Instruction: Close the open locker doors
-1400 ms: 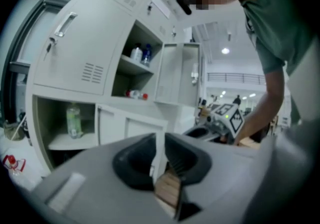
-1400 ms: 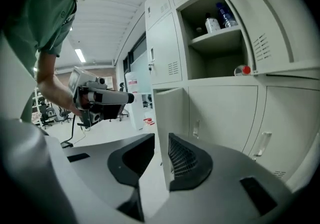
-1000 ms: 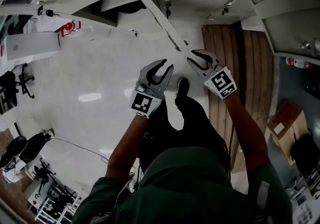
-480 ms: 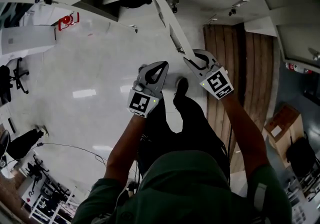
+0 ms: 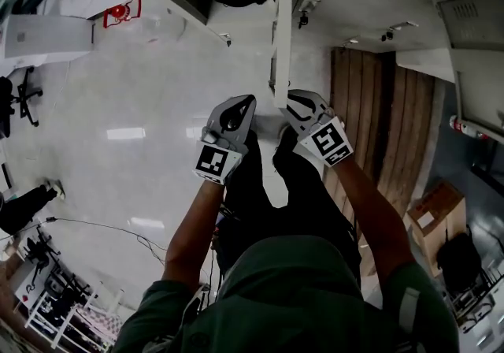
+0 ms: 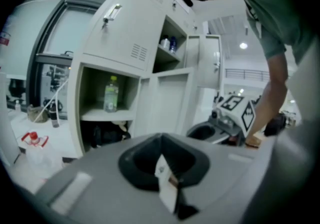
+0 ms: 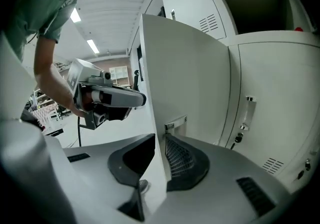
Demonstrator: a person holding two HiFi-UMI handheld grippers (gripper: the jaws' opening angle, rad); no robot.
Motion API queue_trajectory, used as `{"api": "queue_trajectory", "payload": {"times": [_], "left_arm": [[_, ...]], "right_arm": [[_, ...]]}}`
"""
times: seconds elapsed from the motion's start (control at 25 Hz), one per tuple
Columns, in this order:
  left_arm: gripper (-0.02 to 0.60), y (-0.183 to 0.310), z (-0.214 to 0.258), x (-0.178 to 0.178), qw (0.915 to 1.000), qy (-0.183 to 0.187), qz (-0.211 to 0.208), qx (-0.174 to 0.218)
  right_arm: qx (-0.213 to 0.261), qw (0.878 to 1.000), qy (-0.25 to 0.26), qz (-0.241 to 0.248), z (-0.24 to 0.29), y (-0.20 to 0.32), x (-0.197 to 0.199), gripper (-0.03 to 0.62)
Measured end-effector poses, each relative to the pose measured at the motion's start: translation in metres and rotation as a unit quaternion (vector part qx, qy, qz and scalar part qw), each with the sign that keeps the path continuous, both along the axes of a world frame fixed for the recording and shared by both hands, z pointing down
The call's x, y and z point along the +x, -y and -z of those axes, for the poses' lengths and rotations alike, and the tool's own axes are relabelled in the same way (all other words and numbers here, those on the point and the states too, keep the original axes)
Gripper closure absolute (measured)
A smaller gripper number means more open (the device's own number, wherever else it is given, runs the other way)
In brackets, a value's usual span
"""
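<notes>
A white locker door (image 5: 281, 36) stands open, seen edge-on in the head view. My right gripper (image 5: 293, 107) is at its lower edge. In the right gripper view the door panel (image 7: 185, 68) runs between the jaws of this gripper (image 7: 160, 143). They have just been closing, and both pads lie against the panel. My left gripper (image 5: 236, 111) hangs beside it on the left, shut and empty, with its tips meeting (image 6: 161, 138). Ahead of it are an open compartment with a bottle (image 6: 111, 93) and a higher open one (image 6: 167, 43).
A closed locker door with a handle (image 7: 247, 113) is just right of the gripped panel. A wooden-slat strip (image 5: 378, 107) lies on the floor to the right, a cardboard box (image 5: 429, 209) beyond it. An office chair (image 5: 20, 99) stands far left.
Both grippers have moved in toward the lockers. The open door's edge has come between the right jaws, which narrowed onto it. The left jaws have closed.
</notes>
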State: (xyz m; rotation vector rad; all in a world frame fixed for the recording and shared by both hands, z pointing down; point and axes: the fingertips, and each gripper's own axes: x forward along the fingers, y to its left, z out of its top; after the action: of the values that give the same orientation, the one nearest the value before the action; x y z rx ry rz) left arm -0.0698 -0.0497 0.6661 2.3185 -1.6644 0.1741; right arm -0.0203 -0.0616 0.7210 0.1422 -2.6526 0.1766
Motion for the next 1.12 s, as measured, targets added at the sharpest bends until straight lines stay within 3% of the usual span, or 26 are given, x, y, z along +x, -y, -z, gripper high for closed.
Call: {"api": "queue_trajectory", "payload": {"times": [0.28, 1.12], "left_arm": [[0.580, -0.004, -0.001, -0.036, 0.9994, -0.002, 0.034, 0.001], [0.580, 0.002, 0.015, -0.146, 0.9973, 0.008, 0.073, 0.007]], "right_arm": [[-0.014, 1.000, -0.005, 0.006, -0.007, -0.009, -0.042, 0.533], [-0.041, 0.999, -0.016, -0.004, -0.010, 0.007, -0.159, 0.534]]}}
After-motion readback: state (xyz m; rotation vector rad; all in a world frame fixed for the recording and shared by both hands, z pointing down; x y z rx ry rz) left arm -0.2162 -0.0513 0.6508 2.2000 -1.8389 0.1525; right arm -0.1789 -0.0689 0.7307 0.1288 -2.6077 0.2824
